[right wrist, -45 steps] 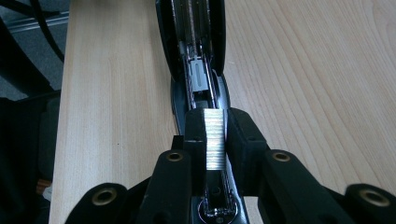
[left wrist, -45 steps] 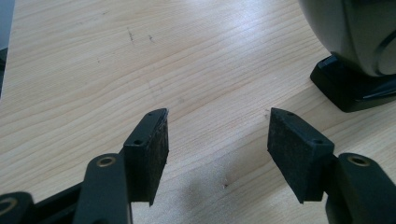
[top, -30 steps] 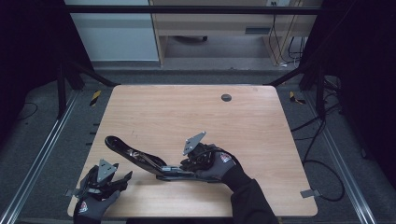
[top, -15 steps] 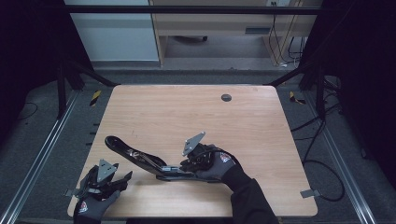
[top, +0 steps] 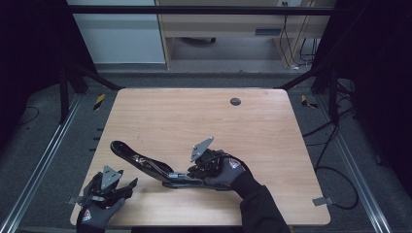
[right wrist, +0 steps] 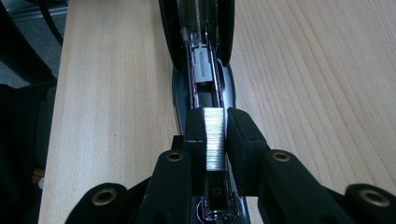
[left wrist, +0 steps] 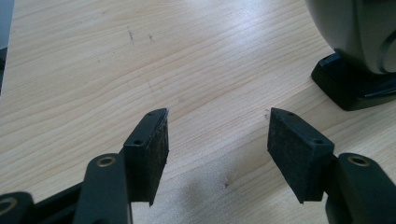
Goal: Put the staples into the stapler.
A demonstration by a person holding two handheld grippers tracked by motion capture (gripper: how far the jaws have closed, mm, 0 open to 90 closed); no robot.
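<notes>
Over open stapler, right tool grips staples.

Desk: you work at a light wood top with rounded corners; a dark round grommet sits near its far edge
Floor: you have grey carpet on both sides of the desk; cables trail across it at your right
Frame: black struts and metal rails flank you
Behind: a pale wooden cabinet faces you, a white panel to its left
Light: dim at the edges; brighter on the desk
</notes>
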